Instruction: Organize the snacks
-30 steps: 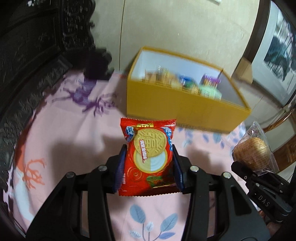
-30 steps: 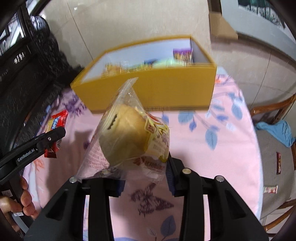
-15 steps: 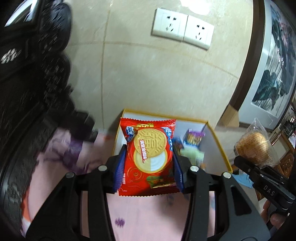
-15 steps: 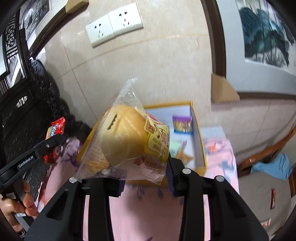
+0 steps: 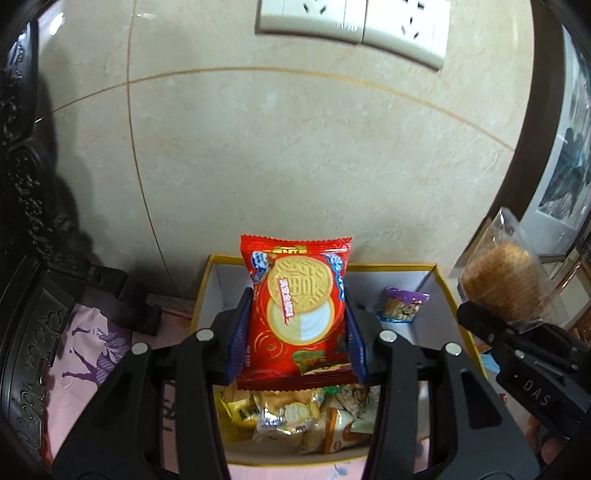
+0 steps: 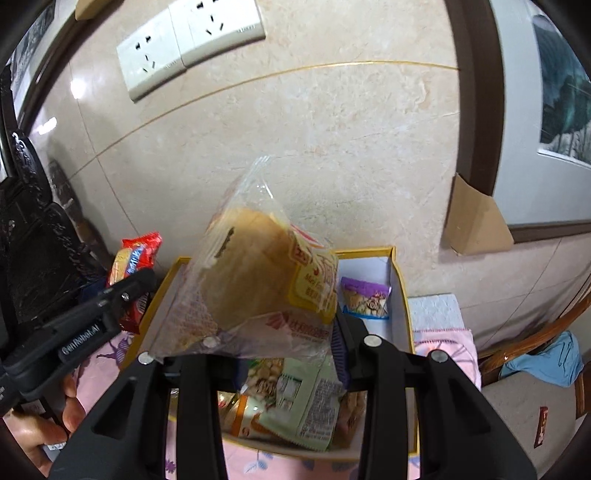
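Note:
My left gripper (image 5: 298,325) is shut on a red biscuit packet (image 5: 297,317) and holds it above the yellow box (image 5: 197,302). My right gripper (image 6: 258,332) is shut on a clear-wrapped bread bun (image 6: 258,284) above the same yellow box (image 6: 404,295). The box holds several snack packets, among them a purple one (image 5: 402,304) at the far end, also in the right wrist view (image 6: 364,299). The bun shows at the right of the left wrist view (image 5: 498,284). The biscuit packet shows at the left of the right wrist view (image 6: 135,258).
The box stands on a pink patterned tablecloth (image 5: 96,343) against a beige tiled wall with sockets (image 5: 351,26). Dark carved furniture (image 5: 22,221) rises at the left. A wooden chair with a blue cloth (image 6: 543,358) stands to the right.
Both grippers have moved forward and up over the box with their packets; the box's inside now lies directly below them and the wall is closer.

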`<state>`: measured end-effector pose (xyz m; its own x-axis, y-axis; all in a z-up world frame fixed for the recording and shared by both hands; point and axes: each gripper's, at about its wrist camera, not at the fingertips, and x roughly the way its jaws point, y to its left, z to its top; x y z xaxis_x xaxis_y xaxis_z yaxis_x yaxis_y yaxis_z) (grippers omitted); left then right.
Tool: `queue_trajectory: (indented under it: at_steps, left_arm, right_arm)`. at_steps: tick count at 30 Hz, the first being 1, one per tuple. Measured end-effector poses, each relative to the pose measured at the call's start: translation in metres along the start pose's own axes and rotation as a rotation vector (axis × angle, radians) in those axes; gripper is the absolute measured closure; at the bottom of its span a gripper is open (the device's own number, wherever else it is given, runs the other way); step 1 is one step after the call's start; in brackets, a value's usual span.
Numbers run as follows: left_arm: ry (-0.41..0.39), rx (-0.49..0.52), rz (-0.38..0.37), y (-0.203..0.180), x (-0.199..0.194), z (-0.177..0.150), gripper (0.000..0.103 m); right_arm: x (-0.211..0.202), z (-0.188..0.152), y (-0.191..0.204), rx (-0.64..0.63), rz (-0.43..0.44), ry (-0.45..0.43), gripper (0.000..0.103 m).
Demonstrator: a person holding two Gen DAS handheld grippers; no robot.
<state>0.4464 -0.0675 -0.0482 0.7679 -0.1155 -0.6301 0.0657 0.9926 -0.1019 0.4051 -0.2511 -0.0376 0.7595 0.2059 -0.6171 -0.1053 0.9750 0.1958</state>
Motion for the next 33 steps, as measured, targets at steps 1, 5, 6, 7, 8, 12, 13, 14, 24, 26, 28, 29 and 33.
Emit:
queue_trajectory:
  at_steps: [1,5,6,7,8,12,13,14,24,26,28,29,33]
  left_arm:
    - [0.004,0.001,0.001,0.0,0.003,0.0,0.057]
    - [0.015,0.001,0.007,-0.001,0.011,0.0,0.057]
    - [0.013,0.004,0.011,-0.001,0.012,0.0,0.057]
    - [0.012,0.007,0.018,-0.003,0.012,0.0,0.051]
    - [0.009,0.012,0.024,-0.004,0.012,0.0,0.044]
    - [-0.027,0.032,0.056,-0.005,0.001,-0.002,0.008]
    - [-0.026,0.046,0.068,-0.006,-0.001,-0.002,0.003]
    - [-0.019,0.053,0.068,-0.007,-0.001,-0.002,0.003]
    - [0.003,0.046,0.082,-0.006,-0.009,-0.006,0.003]
    - [0.012,0.042,0.086,-0.005,-0.009,-0.008,0.003]
    - [0.015,0.035,0.095,-0.003,-0.01,-0.009,0.003]
    - [0.015,0.029,0.099,-0.002,-0.01,-0.009,0.003]
    - [0.019,0.019,0.104,0.001,-0.012,-0.009,0.003]
  right_arm:
    - [0.004,0.001,0.0,-0.001,-0.003,0.005,0.066]
    - [0.015,0.002,-0.002,0.015,0.001,0.036,0.065]
    - [0.02,0.001,-0.002,0.02,0.005,0.06,0.063]
    - [0.026,0.0,-0.003,0.024,0.0,0.092,0.061]
    - [0.03,-0.002,-0.002,0.024,-0.017,0.118,0.051]
    - [0.022,-0.009,0.0,0.02,-0.059,0.091,0.035]
    - [0.021,-0.01,0.001,0.023,-0.061,0.091,0.035]
    - [0.019,-0.01,0.001,0.026,-0.065,0.095,0.035]
    - [0.012,-0.016,0.0,0.028,-0.112,0.157,0.034]
    - [0.007,-0.017,0.002,0.011,-0.127,0.148,0.019]
    - [0.004,-0.017,0.002,0.005,-0.135,0.133,0.001]
    - [0.001,-0.017,0.002,0.006,-0.135,0.123,0.001]
    - [-0.003,-0.017,0.002,0.006,-0.139,0.122,0.001]
